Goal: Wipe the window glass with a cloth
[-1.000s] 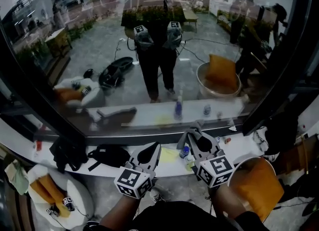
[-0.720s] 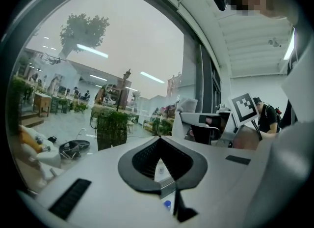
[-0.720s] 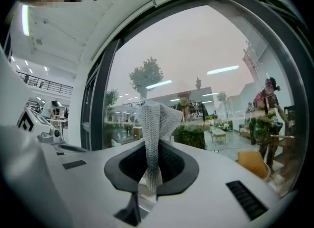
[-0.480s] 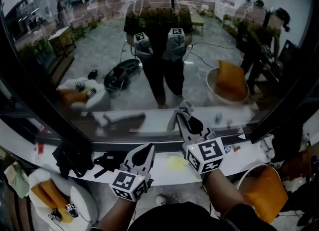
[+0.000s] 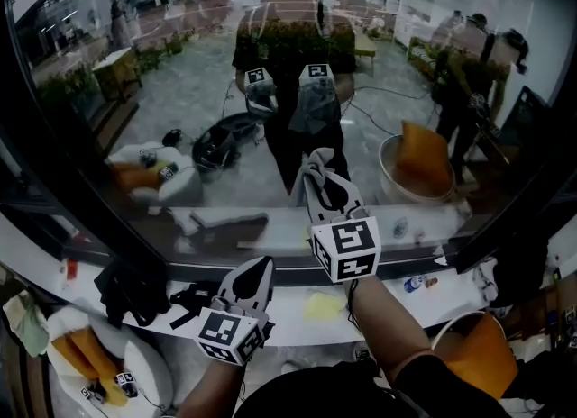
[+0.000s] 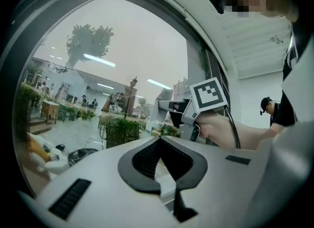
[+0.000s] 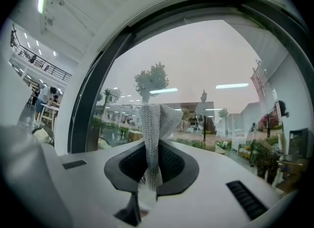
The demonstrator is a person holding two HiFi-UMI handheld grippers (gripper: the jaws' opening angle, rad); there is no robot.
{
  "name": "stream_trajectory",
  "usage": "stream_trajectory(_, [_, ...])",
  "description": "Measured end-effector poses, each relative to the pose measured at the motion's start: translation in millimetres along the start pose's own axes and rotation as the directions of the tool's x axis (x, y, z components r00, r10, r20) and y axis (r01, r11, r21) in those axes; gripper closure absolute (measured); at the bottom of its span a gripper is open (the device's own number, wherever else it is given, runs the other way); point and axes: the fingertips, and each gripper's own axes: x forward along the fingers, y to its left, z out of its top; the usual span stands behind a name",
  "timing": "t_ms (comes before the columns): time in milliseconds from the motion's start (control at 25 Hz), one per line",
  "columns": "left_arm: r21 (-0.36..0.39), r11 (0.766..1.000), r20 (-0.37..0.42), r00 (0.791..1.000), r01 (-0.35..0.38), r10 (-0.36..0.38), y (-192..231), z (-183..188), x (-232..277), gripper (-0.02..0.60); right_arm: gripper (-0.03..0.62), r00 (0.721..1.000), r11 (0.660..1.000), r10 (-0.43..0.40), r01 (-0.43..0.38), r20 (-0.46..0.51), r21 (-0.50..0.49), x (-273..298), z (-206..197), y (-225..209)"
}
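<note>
A: Right tool (image 5: 317,177), state?
B: Clenched on the cloth (image 7: 154,124). It's a grey knit cloth pinched between the jaws, and its free end stands up past the tips and fans out a little

A: Where is that in the scene?
B: Centre of the head view, held high and pointing far, toward the window glass (image 5: 180,92). The cloth is at the tool's far tip, right in front of the pane. Can't tell if it touches the glass

A: Left tool (image 5: 259,268)?
B: Clenched too, with nothing in it. Its own view shows the pad tips meeting and only an open gap behind them. It sits lower, nearer and to the left of the right tool, over the white sill (image 5: 54,258)

A: Are the two tools touching?
B: No, apart. The left gripper view shows the right one up on its right, with a hand (image 6: 218,129) round the grip

A: Anything on the sill?
B: A black bag (image 5: 135,286) at the left and a yellow item (image 5: 320,306) lying flat near the middle, between the two arms. The dark window frame (image 5: 81,200) runs slanted down the left side

A: And the glass itself?
B: It reflects the person and both tools, with the cloth showing in the reflection as well
</note>
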Motion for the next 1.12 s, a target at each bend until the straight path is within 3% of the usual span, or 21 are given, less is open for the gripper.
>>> stream_trajectory(240, [-0.003, 1.0, -0.001, 1.0, -0.027, 0.027, 4, 0, 4, 0.574, 0.542, 1.0, 0.999, 0.016, -0.017, -0.021, -0.048, 30, 2, 4])
stream_trajectory(1120, [0.021, 0.997, -0.026, 0.997, -0.078, 0.079, 31, -9, 0, 0.574, 0.542, 0.998, 0.999, 0.005, -0.007, -0.055, -0.046, 80, -10, 6])
